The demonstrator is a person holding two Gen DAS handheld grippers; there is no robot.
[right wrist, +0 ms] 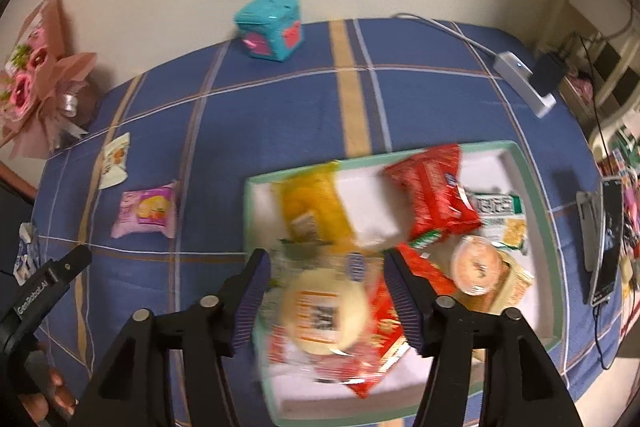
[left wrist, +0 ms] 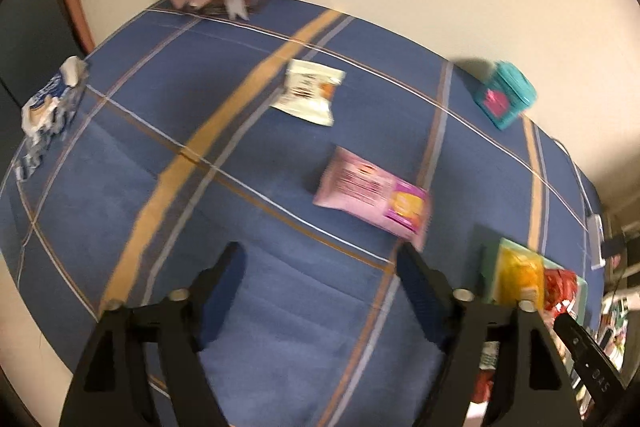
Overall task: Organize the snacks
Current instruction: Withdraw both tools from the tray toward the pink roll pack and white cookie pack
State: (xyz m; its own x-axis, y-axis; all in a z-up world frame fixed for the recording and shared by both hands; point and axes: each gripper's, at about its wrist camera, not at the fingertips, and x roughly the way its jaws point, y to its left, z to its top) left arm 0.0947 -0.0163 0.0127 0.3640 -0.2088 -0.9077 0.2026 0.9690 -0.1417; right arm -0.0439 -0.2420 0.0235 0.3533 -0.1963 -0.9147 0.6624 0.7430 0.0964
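— Where the blue plaid cloth (left wrist: pixel 280 327) runs left, what lies there?
— A crumpled blue-white wrapper (left wrist: pixel 50 107) at the edge; then a white snack packet (left wrist: pixel 308 93), a pink snack packet (left wrist: pixel 372 197) nearer, and a teal cube box (left wrist: pixel 505 94) by the wall.
— And the left gripper (left wrist: pixel 320 287)?
— Spread wide above bare cloth, holding nothing, its right tip just beside the pink packet.
— Further right?
— The green-rimmed tray (right wrist: pixel 538 195) with yellow, red and green packs. The right gripper (right wrist: pixel 328 291) hangs over its near end, jaws apart, a blurred round pale bun pack (right wrist: pixel 324 315) between them; contact unclear.
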